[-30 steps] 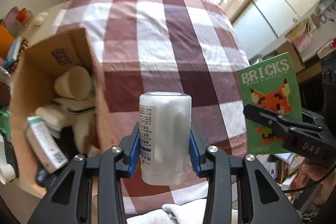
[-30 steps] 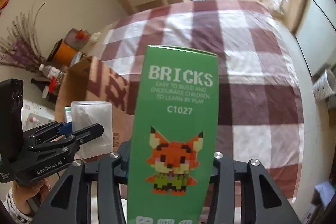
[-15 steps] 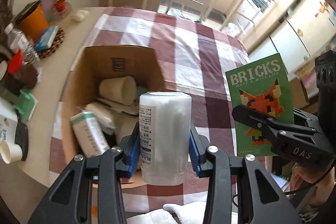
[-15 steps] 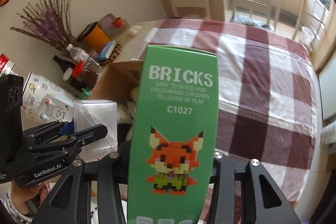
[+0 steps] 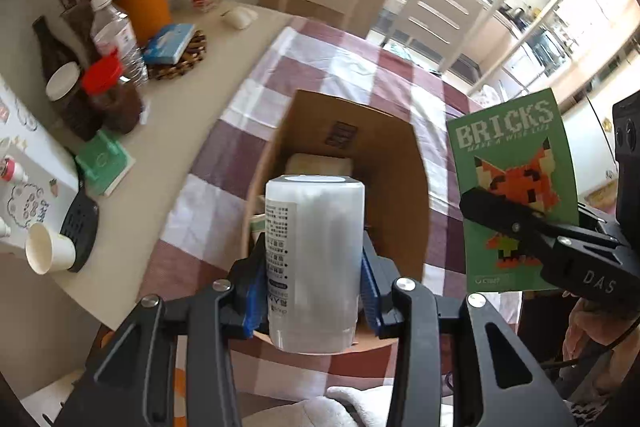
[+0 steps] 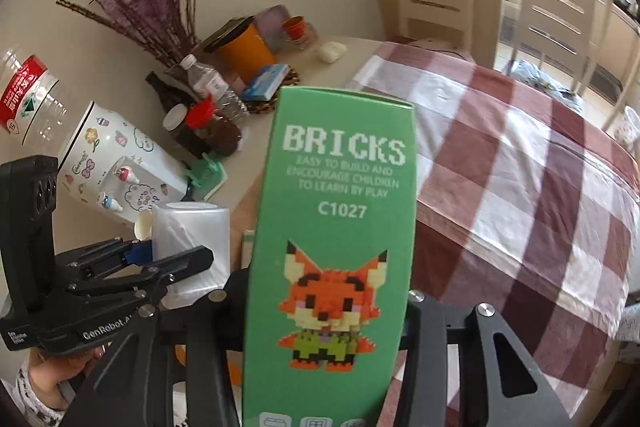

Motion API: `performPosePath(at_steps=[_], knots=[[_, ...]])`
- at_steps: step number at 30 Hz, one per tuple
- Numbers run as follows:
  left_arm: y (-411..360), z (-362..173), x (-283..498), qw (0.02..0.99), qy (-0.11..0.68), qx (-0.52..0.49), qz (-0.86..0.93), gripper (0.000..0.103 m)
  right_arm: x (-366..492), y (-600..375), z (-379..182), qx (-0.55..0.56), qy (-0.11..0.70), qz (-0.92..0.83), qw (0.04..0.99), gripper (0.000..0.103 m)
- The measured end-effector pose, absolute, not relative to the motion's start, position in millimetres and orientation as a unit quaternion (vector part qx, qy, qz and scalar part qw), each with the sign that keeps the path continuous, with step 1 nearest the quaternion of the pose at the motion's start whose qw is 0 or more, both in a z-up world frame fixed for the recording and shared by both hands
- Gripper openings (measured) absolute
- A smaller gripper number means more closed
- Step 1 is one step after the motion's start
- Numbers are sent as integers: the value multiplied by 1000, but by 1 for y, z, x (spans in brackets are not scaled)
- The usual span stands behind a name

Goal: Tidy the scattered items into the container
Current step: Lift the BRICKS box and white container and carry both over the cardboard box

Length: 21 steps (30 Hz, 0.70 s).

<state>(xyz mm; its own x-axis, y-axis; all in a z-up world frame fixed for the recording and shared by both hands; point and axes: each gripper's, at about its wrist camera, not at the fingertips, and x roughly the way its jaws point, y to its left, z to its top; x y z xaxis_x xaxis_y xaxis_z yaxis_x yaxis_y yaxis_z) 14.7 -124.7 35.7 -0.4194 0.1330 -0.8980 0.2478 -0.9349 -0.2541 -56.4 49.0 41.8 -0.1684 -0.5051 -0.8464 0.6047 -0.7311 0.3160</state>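
My left gripper [image 5: 314, 281] is shut on a translucent white plastic jar [image 5: 314, 263] with a printed label, held upright above the near rim of an open cardboard box [image 5: 404, 187]. The box holds a paper cup and other items, mostly hidden behind the jar. My right gripper [image 6: 326, 311] is shut on a green BRICKS box [image 6: 332, 255] with a pixel fox, held upright. That green box also shows in the left wrist view [image 5: 512, 187], to the right of the cardboard box. The jar shows in the right wrist view [image 6: 192, 247], at left.
The table has a red-and-white checked cloth [image 5: 320, 67]. At its left stand bottles [image 5: 116, 35], an orange pot [image 5: 144, 7], a paper cup [image 5: 48, 249], a green item [image 5: 104, 163] and a decorated white dispenser [image 6: 120, 163]. Chairs and drawers stand behind.
Both grippers have swung left with their loads. The cardboard box has shifted from the left of the left wrist view to directly behind the jar; the left-side clutter has come into view.
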Motion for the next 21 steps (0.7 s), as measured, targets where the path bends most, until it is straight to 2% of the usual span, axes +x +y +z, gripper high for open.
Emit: performPosePath(at_steps=[21], knots=[[-125,2,-8,7,182,575,-798,40,-80,7,15,569,75,-730,371,46]])
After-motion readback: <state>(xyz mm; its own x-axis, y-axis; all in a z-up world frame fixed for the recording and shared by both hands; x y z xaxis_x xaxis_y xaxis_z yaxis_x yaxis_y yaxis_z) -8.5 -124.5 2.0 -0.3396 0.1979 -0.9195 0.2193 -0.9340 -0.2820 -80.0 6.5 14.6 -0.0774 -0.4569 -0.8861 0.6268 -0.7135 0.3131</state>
